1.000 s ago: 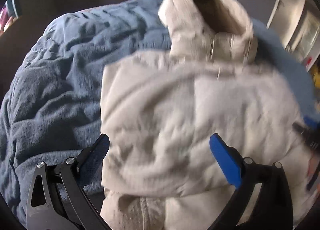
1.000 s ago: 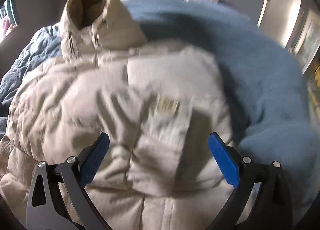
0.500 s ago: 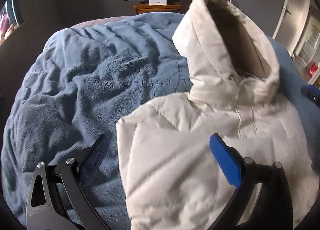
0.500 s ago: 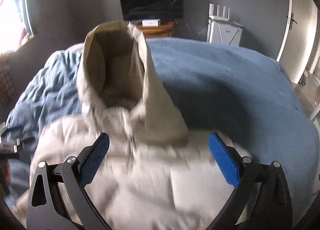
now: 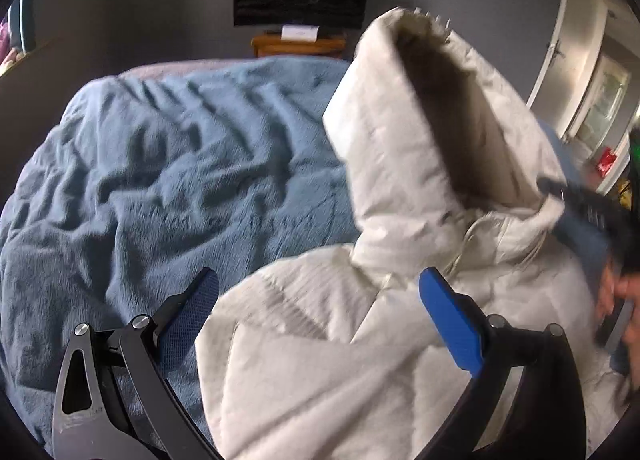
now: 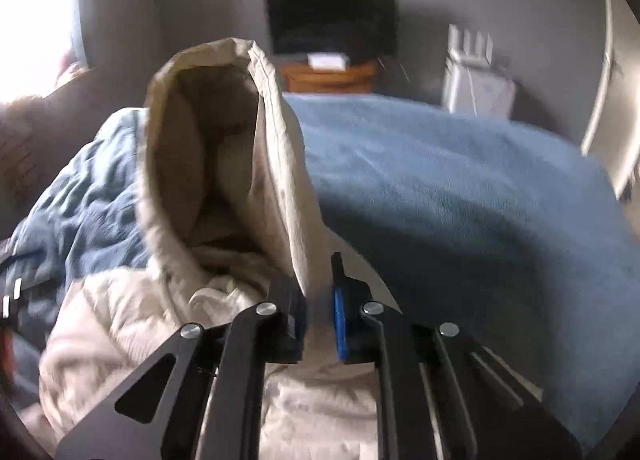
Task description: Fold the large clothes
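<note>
Cream jacket hood (image 6: pixel 224 164) in shut right tool (image 6: pixel 318 324)

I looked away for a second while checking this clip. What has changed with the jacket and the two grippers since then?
The right gripper has just closed its fingers on the edge of the jacket at the base of the hood, which now stands up. The left gripper stays open over the jacket, holding nothing. The blue blanket is unchanged.

Matt quilted jacket (image 5: pixel 360 360), fuzzy fleece blanket (image 5: pixel 160 180)
</note>
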### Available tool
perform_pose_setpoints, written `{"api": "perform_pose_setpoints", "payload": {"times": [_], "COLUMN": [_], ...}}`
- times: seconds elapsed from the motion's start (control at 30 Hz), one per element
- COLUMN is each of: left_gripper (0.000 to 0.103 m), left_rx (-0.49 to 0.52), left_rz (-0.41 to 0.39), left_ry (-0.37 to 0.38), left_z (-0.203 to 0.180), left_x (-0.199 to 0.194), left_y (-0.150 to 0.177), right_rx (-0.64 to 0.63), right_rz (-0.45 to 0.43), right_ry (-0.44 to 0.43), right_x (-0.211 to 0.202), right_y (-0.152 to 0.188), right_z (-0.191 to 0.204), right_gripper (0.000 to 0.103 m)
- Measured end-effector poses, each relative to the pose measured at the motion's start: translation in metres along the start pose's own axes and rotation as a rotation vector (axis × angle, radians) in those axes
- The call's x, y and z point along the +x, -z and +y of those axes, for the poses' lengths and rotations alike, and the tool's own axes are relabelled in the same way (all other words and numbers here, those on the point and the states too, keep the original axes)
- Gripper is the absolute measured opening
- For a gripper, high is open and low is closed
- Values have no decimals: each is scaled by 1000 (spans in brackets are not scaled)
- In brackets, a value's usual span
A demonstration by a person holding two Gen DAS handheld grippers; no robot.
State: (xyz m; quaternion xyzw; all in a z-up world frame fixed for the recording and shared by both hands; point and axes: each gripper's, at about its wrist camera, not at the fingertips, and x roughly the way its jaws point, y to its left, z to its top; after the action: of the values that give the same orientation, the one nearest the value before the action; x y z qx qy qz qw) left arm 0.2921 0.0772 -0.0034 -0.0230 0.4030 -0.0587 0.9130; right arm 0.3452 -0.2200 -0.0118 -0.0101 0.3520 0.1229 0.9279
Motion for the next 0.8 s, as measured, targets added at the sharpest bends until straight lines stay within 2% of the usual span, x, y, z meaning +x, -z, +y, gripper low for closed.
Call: {"api": "perform_pose_setpoints", "payload": {"times": [0.13,0.23,0.43,0.5,0.53,0.57,0.6,0.7,0.8], "left_gripper": [96,96,94,78,55,19,9,7,7], "left_rx": [10,22,34,83,104,129,145,191,181], "left_rz": [-124,-198,-206,-210,-202,-181,-169,-189,-180], "left_ry": [-7,-37,-19,-50,-58,-44,-51,-64,-26], "left_z": [-11,-16,-23,-29,-31,-33,-34,-35,-33], "left_x": [-26,-42,-60,-69,-71,-73,-73,-89,-112], "left_y": [-10,-18,-17,-5,2,10,17,42,75], "right_rx": [-92,-71,-90,-71,-58,-52,-50,-52,-21], "right_rz": [-57,-53,-11,-7,-4,0,6,19,38], "right_ry": [-40,-67,-86,-98,-101,-104,-106,-108,-132], "right_x": [-39,-55,-59,-65,-67,-67,-69,-73,-81], "right_y": [48,76,106,111,113,112,116,124,127], "right_z": [15,12,14,7,4,3,3,3,-4], "right_gripper": [9,9,9,9,9,9,9,9,11]}}
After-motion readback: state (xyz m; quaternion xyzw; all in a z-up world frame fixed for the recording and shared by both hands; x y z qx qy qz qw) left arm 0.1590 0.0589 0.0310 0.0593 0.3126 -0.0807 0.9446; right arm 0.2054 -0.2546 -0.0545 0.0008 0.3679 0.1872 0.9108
